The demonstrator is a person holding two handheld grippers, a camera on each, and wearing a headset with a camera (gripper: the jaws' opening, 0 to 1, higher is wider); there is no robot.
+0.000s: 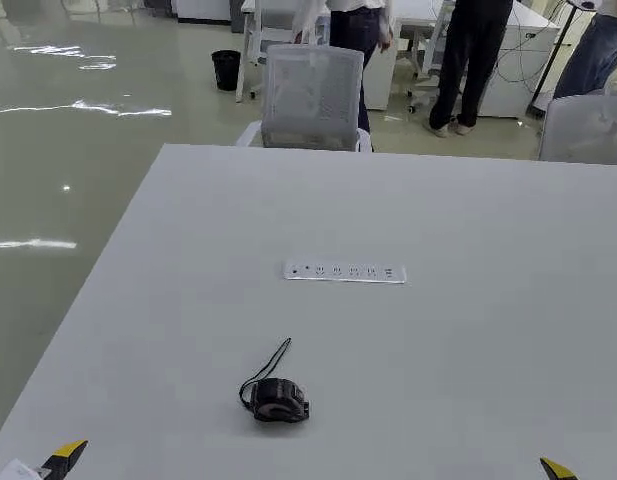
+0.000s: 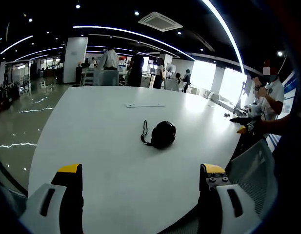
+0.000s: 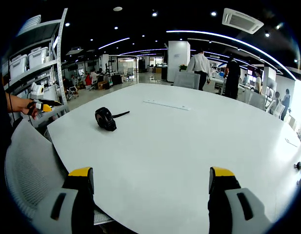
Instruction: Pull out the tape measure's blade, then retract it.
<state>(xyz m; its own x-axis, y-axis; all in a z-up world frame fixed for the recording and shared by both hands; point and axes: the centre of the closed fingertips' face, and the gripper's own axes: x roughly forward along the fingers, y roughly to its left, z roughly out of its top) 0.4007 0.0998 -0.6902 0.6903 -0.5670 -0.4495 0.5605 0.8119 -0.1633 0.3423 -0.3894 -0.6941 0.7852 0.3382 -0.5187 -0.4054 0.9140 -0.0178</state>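
Left gripper (image 2: 141,168): jaws spread wide, empty, at the bottom of its own view.
Right gripper (image 3: 152,171): likewise spread, holding nothing.
Tape measure (image 1: 279,400): black case at lower centre of the head view on the white table (image 1: 468,380), well apart from both grippers; blade not drawn.
Strap (image 1: 273,361): loops up from the case and could snag a jaw.
Risk: on the smooth tabletop a one-sided pinch may skid the case, and a freed blade could whip back.

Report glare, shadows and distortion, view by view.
Head view: sharp, streaks of glare on the glossy floor, soft shadow under the tape measure. Left gripper view: fisheye bows the table edge; windows blown out. Right gripper view: same bowing, ceiling light strips curve.
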